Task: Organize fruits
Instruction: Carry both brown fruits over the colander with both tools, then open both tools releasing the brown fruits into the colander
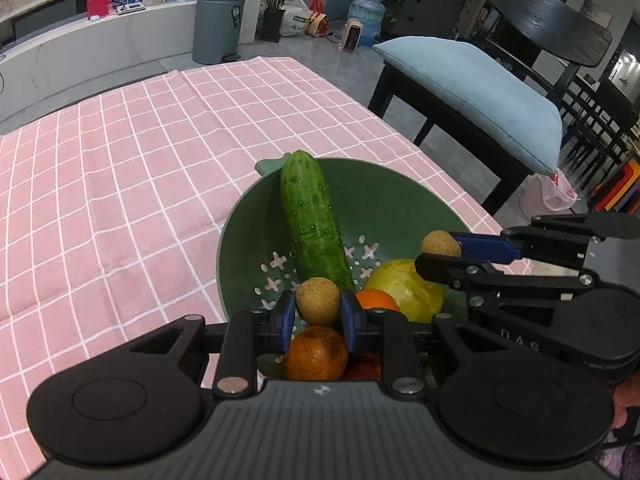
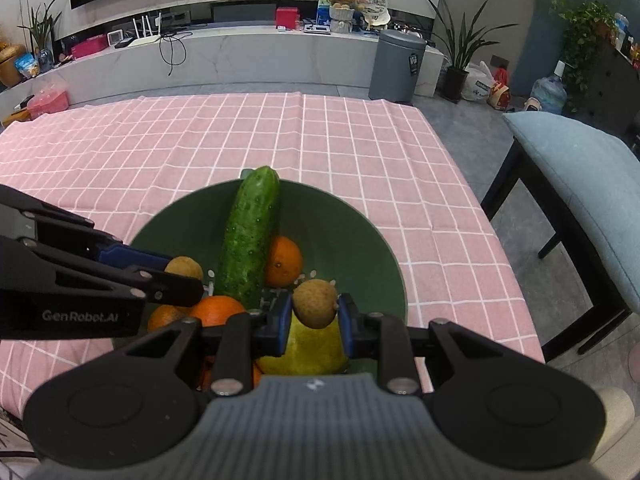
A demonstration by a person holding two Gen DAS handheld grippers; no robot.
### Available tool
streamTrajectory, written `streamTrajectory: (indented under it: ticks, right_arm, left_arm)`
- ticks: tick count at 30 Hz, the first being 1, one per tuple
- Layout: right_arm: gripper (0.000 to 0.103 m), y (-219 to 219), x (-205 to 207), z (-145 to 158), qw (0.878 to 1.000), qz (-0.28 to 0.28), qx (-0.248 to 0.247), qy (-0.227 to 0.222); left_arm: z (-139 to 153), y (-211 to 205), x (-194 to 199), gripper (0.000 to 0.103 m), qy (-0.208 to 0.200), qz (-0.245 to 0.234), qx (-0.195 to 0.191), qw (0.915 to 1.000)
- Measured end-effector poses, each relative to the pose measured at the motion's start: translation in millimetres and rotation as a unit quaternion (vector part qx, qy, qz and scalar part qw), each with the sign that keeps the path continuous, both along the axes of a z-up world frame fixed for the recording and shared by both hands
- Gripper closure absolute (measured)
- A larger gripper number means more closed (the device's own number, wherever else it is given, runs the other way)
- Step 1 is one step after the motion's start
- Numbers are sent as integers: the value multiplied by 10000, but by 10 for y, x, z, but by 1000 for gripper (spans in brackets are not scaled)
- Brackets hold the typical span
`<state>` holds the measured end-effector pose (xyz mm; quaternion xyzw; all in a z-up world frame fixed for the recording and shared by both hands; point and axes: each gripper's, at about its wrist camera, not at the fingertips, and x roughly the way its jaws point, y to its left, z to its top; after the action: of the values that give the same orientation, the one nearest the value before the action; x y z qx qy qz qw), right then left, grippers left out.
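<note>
The left tongs (image 1: pixel 318 312) pinch a small tan round fruit (image 1: pixel 318 300) between their blue pads, low in the centre of the left wrist view, above the near part of a green bowl (image 1: pixel 240 240). The right tongs (image 2: pixel 314 316) pinch a second small tan fruit (image 2: pixel 315 303) the same way, low in the centre of the right wrist view, over the same bowl. Each pair of tongs also shows in the other's view: the right ones reach in from the right edge of the left wrist view, and the left ones from the left edge of the right wrist view, each with its fruit at the tip.

Inside the bowl, a cucumber (image 1: pixel 312 220) lies lengthwise, its far end resting past the far rim. A yellow fruit (image 1: pixel 404 288) sits at the lower right of the bowl in the left wrist view, directly below the right tongs. An orange (image 1: pixel 316 354) lies under the left tongs, another orange (image 1: pixel 376 300) touches the yellow fruit, and a third orange (image 2: pixel 284 260) leans against the cucumber's right side in the right wrist view. The bowl's bottom has cross-shaped holes.

The bowl stands on a bench covered with a pink checked cloth (image 1: pixel 120 180). Beyond, at the right of both views, is a dark chair with a blue cushion (image 1: pixel 480 92). A grey bin (image 2: pixel 396 64) stands on the floor behind the bench.
</note>
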<state>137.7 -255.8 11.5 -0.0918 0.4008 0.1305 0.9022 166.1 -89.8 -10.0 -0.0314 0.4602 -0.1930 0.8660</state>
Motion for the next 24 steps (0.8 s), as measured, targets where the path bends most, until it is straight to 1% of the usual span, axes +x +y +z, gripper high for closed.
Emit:
streamTrajectory:
  ticks: [4,8,15,16,18,19,20,22,24]
  right_arm:
    - [82,3,5,-63,10000,19,-40,42]
    - [82,17,52,-106,9999,52,-54,122]
    - [82,22,88,-125,9998,89,-112,169]
    - [80,17,86,-115,9998,90,-111,160]
    - [70,9,81,-95,9998,89,-94,131]
    - [69,4,74,-85,9999,88,-75,114]
    - [69,-6,66,-67,9999,86,-45,108]
    - [68,-22,54,-34,9999,89,18,108]
    - [64,-39,25,22,9999,77,73,70]
  left_arm:
    - [-27,-25,43,76,6,14,49,10000]
    - [-95,-25,91,76,111,134,83,9998]
    - [-106,-65,84,76,98,84,152,9998]
    - [-99,-66,84,76,86,80,158,9998]
    - [-76,-68,70,75,62,82,177,9998]
    - [-53,-65,56,75,29,91,179,9998]
    - [-30,-65,40,73,-7,98,174,9998]
    - [39,-58,7,66,-98,117,155,9998]
    - [129,-48,-35,60,-217,127,112,9996]
